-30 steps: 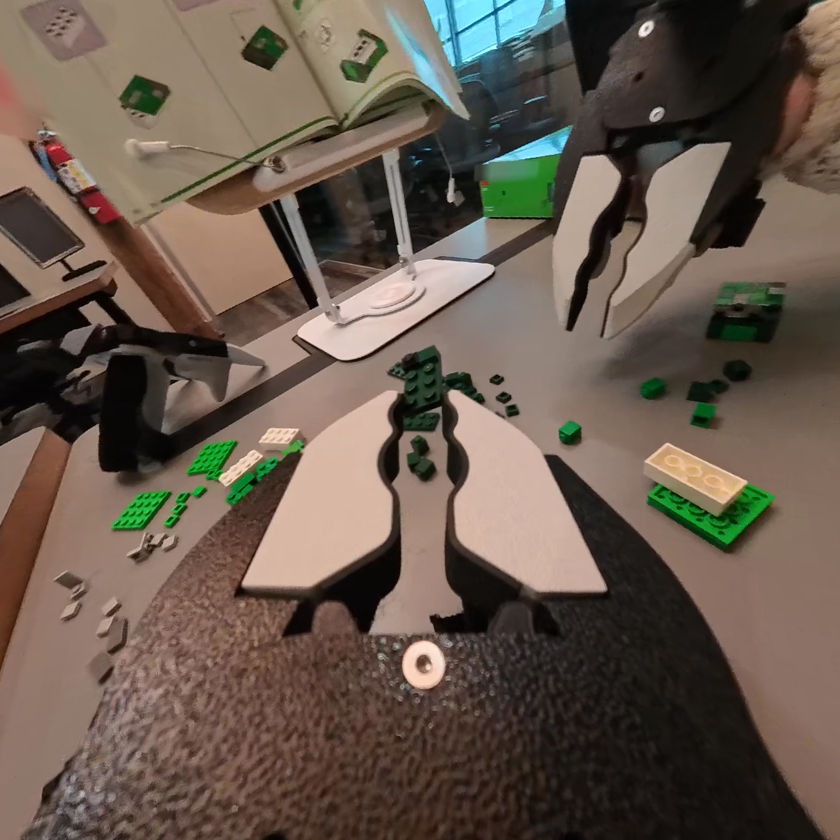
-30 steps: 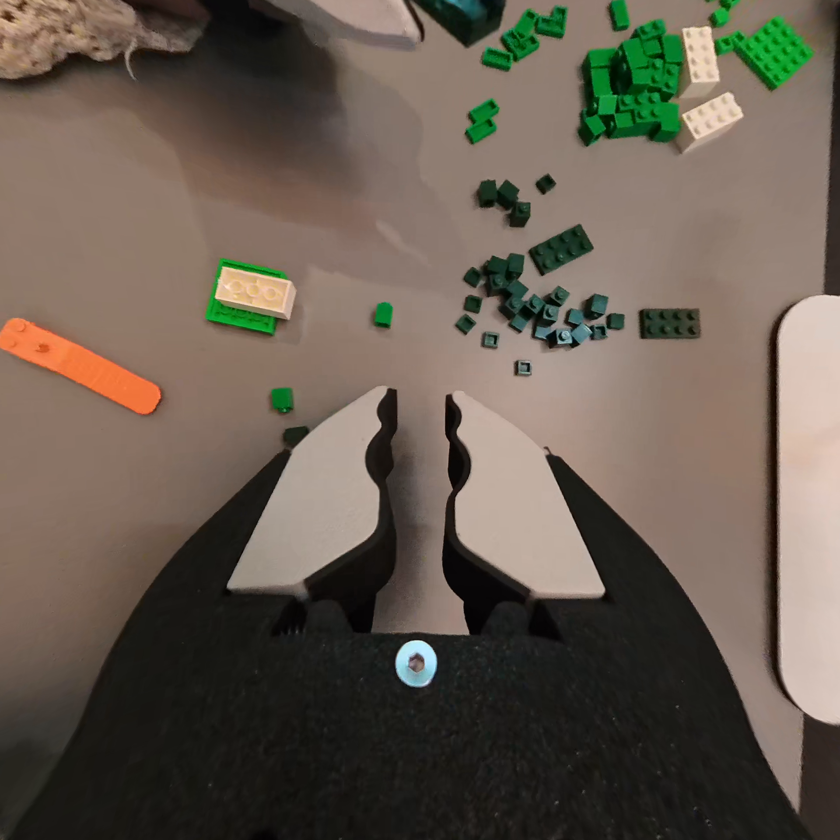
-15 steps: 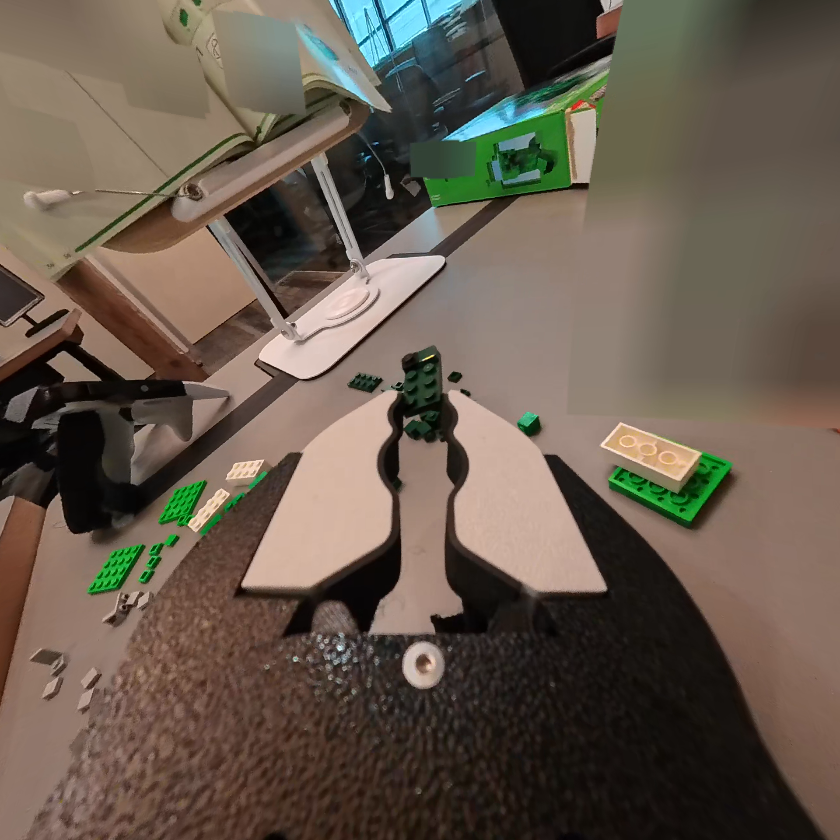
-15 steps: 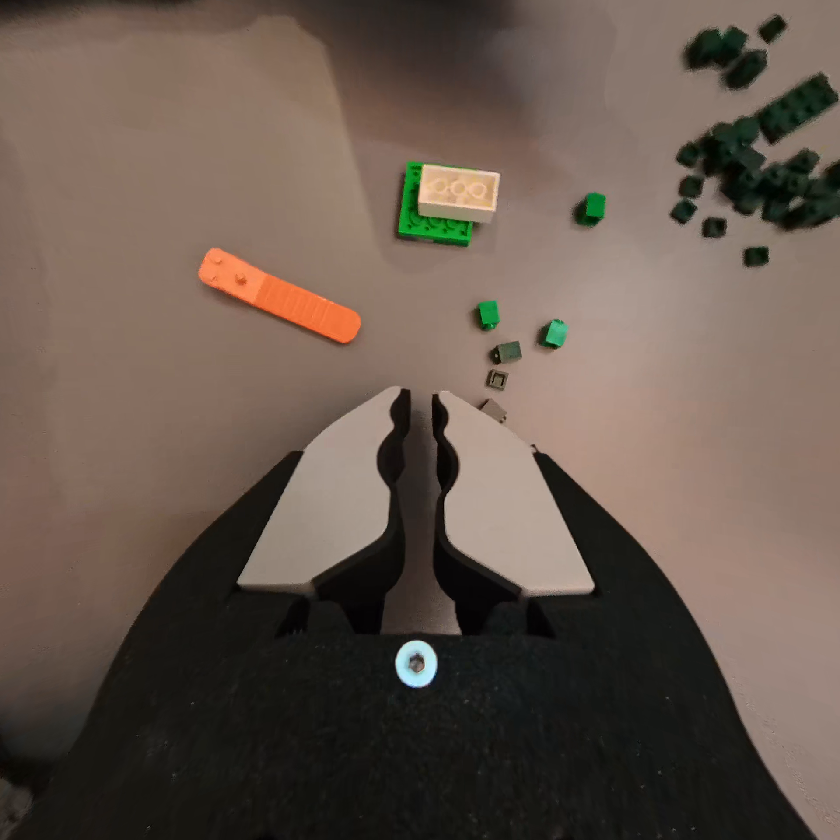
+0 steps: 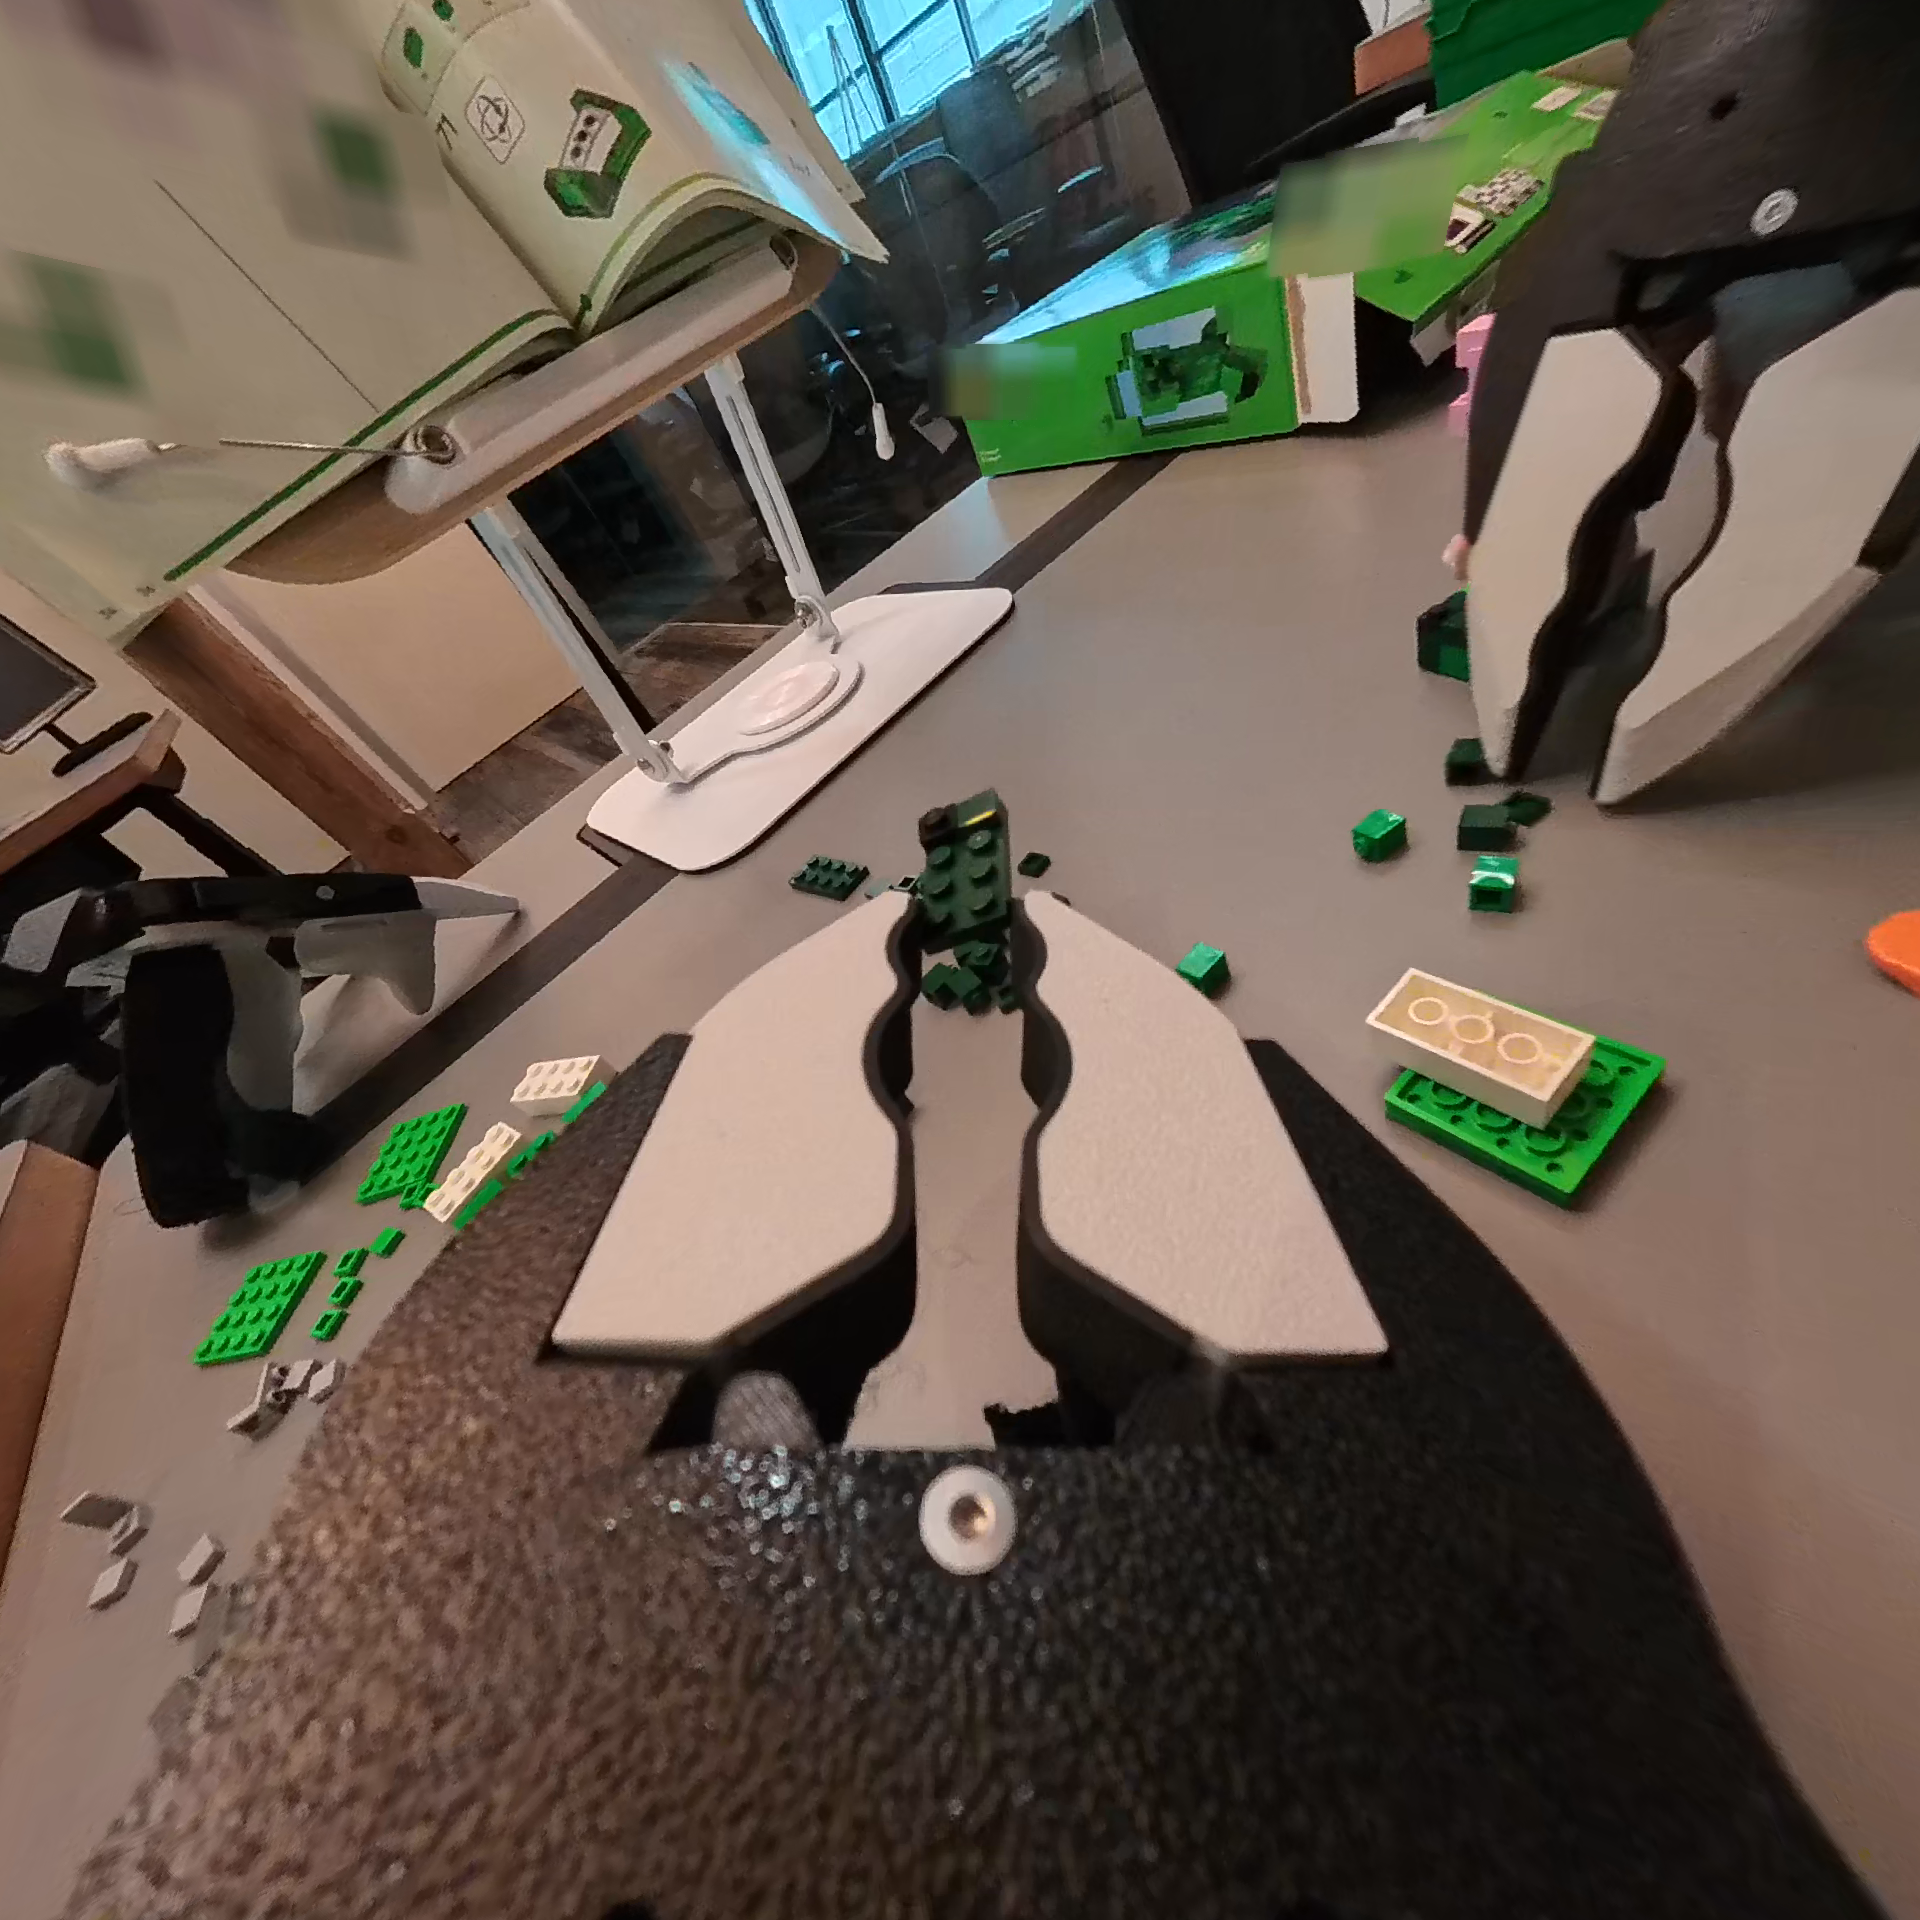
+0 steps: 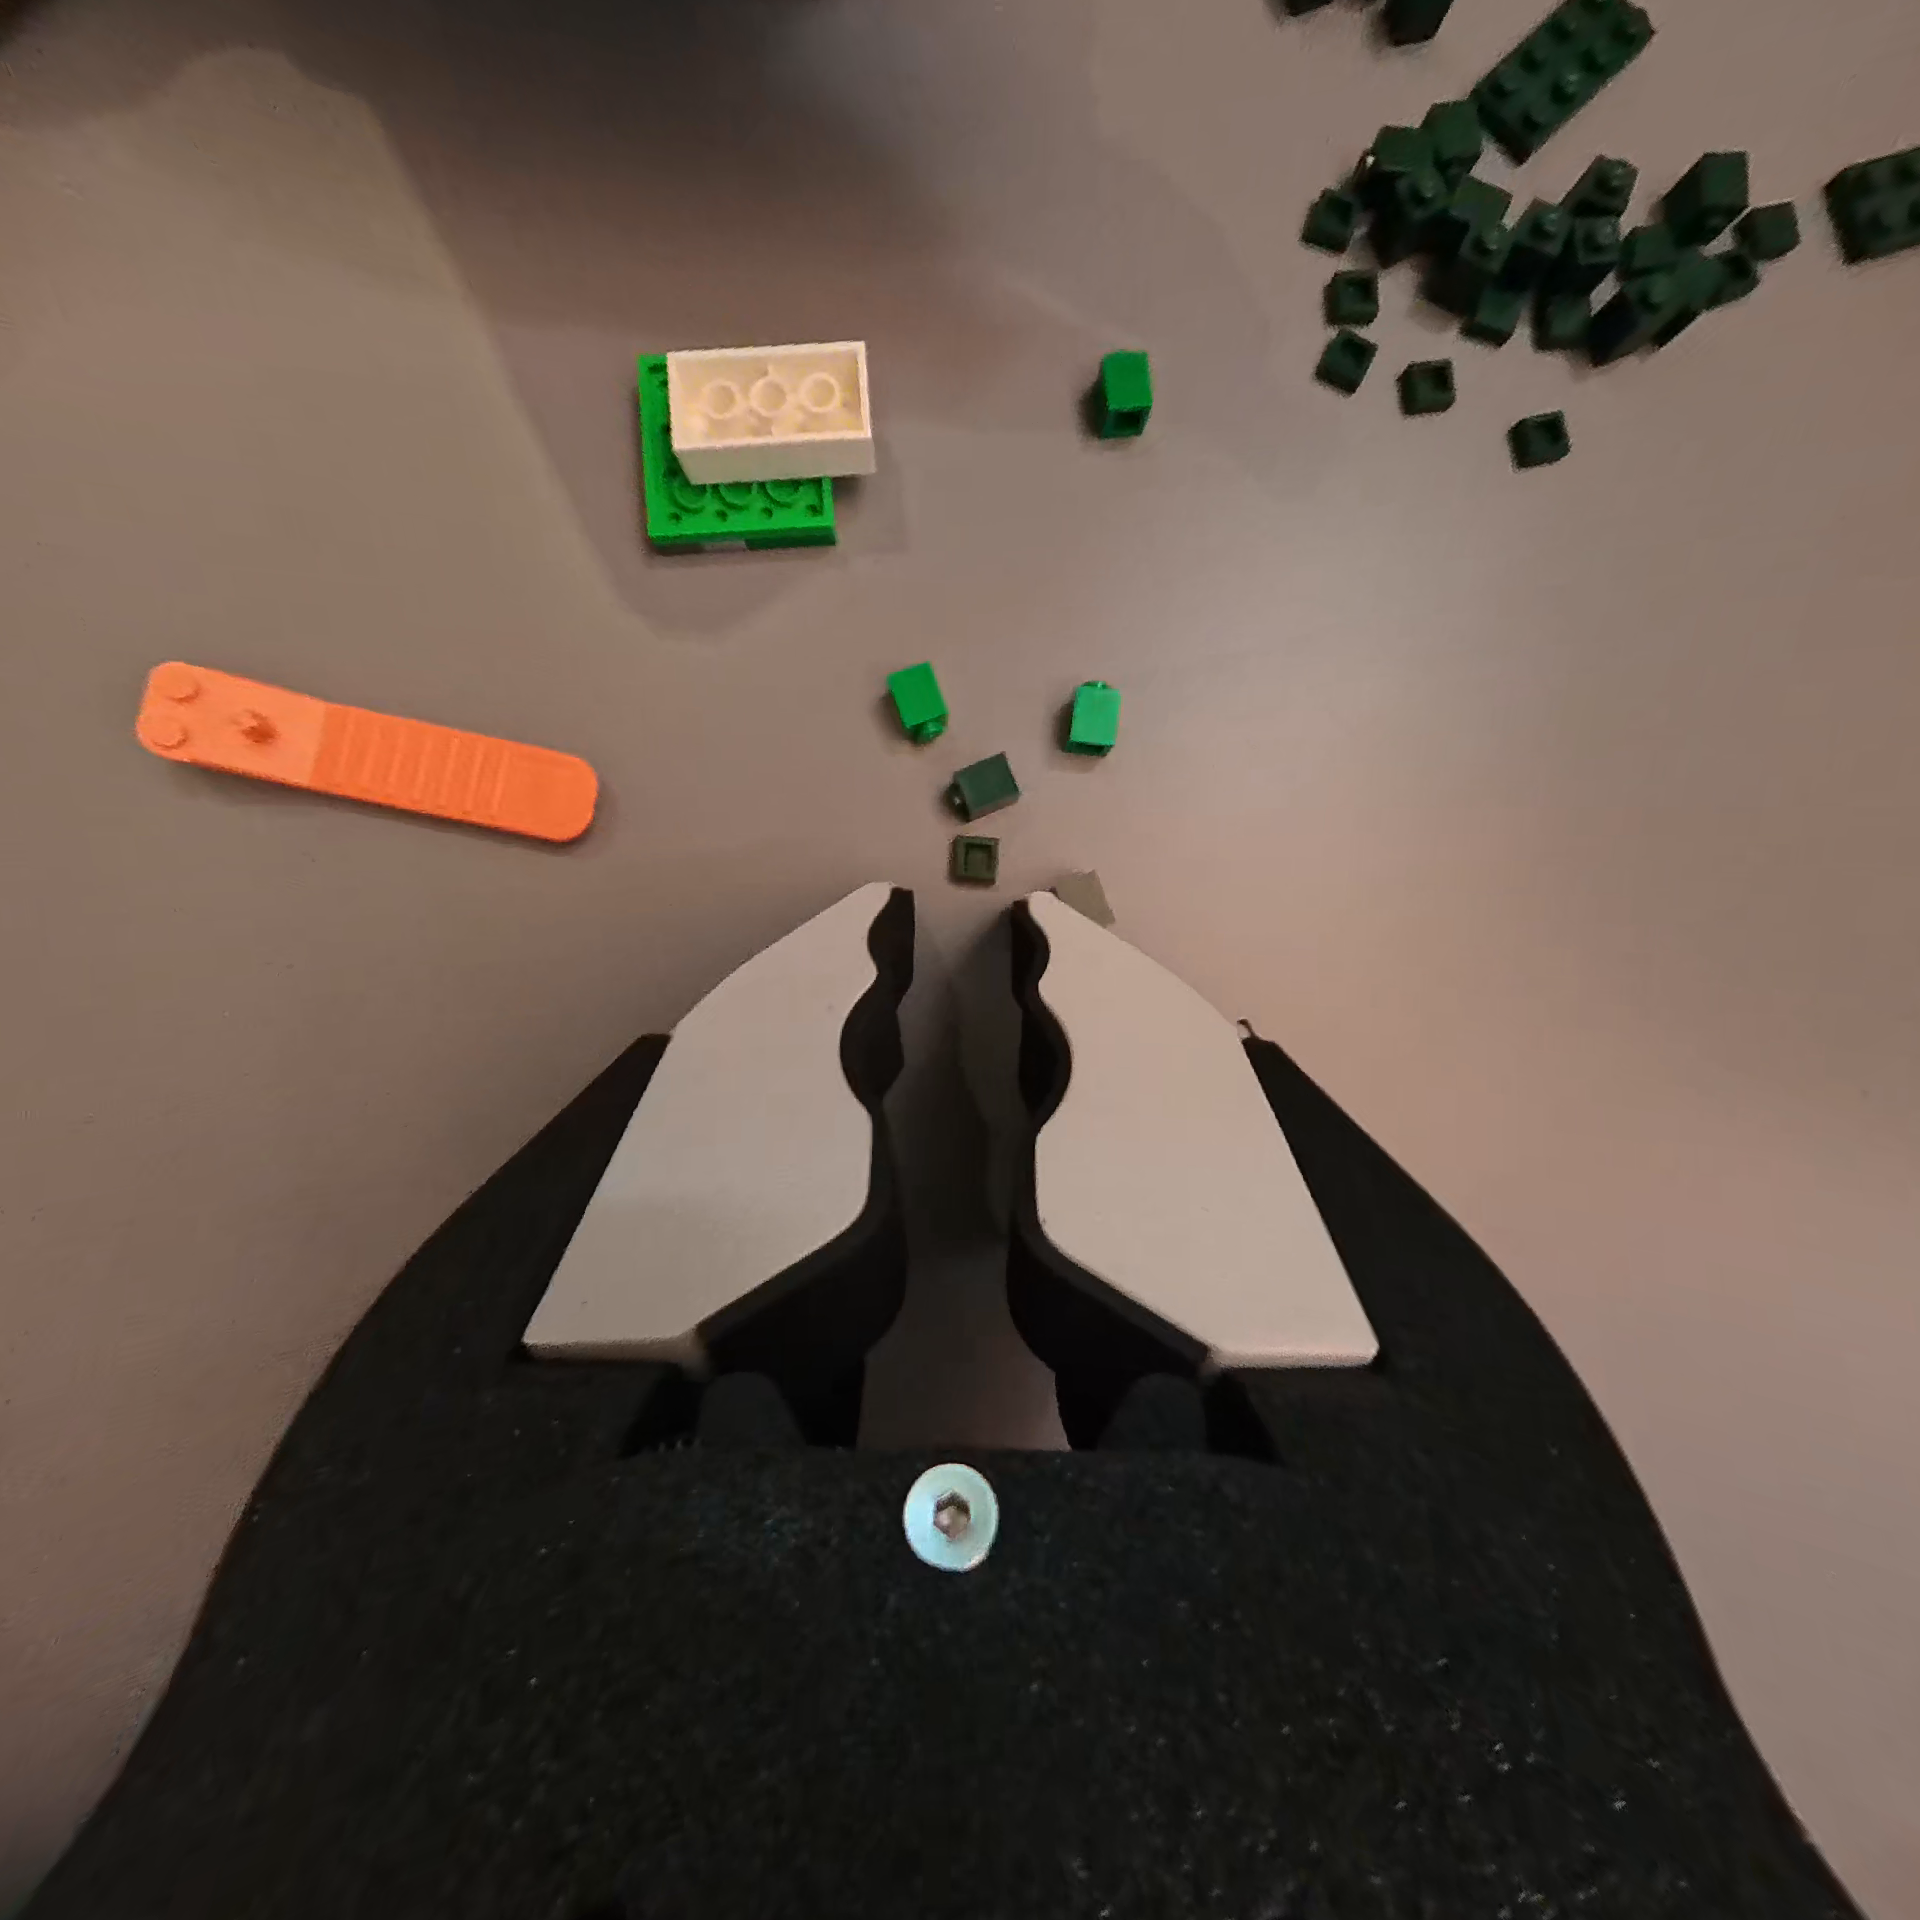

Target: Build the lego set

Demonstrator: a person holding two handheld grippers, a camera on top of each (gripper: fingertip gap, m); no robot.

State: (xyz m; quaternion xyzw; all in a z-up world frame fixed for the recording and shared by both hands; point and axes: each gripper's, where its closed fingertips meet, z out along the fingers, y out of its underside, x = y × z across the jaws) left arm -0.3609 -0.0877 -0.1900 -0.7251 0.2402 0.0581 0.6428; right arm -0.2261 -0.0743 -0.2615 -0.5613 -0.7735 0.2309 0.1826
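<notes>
Here left gripper (image 5: 961, 914) clamps dark green plate (image 5: 971, 868) (upright); right gripper (image 6: 961, 914) empty — parted.

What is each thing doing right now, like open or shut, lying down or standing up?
left gripper: shut on dark green plate, held upright
dark green plate: pinched, standing on end
right gripper: open, empty, low over table
white brick: upside down, lying on green plate
green plate: upside down, flat on table
orange separator: lying flat, untouched
instruction book: open on its stand
</notes>
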